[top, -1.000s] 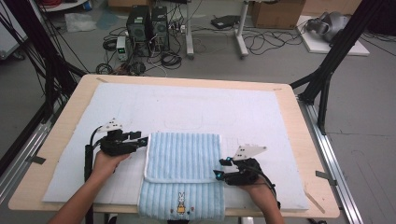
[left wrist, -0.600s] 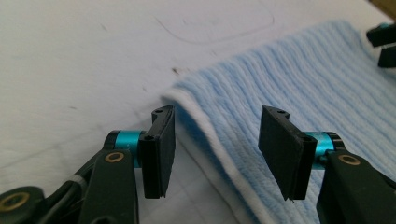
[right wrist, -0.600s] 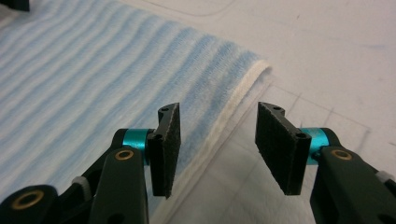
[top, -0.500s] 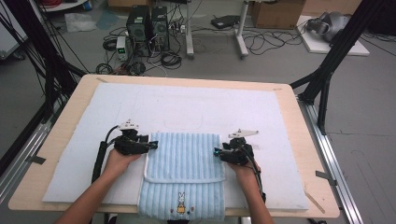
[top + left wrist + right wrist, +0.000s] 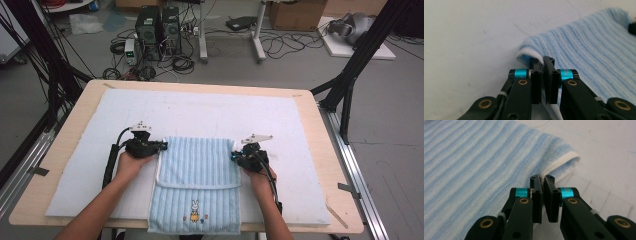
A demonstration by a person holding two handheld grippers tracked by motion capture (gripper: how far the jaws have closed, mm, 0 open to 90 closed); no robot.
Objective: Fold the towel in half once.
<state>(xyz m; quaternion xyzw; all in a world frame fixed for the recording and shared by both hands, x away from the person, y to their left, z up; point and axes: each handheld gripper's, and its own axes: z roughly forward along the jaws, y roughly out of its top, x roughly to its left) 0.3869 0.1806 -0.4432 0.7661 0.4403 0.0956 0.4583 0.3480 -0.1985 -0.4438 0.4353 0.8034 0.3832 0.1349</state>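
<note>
A light blue ribbed towel (image 5: 197, 170) with a small rabbit picture lies folded on the white mat, its near part hanging toward the table's front edge. My left gripper (image 5: 162, 145) sits at the towel's far left corner; its jaws have just been closing and are shut on the white-trimmed towel edge (image 5: 529, 53). My right gripper (image 5: 234, 156) is at the far right corner, its jaws also just closed, pinching the towel's white hem (image 5: 560, 161). In each gripper view the left gripper (image 5: 543, 60) and right gripper (image 5: 542, 178) hold fabric between the pads.
A white mat (image 5: 200, 112) covers most of the wooden table (image 5: 75, 105). Beyond the far edge stand computer boxes (image 5: 157, 25), cables and table legs on the floor. Black frame posts (image 5: 350, 75) rise at the right.
Both grippers moved inward to the towel's far corners, and their jaws went from open to shut on the towel's edge.
</note>
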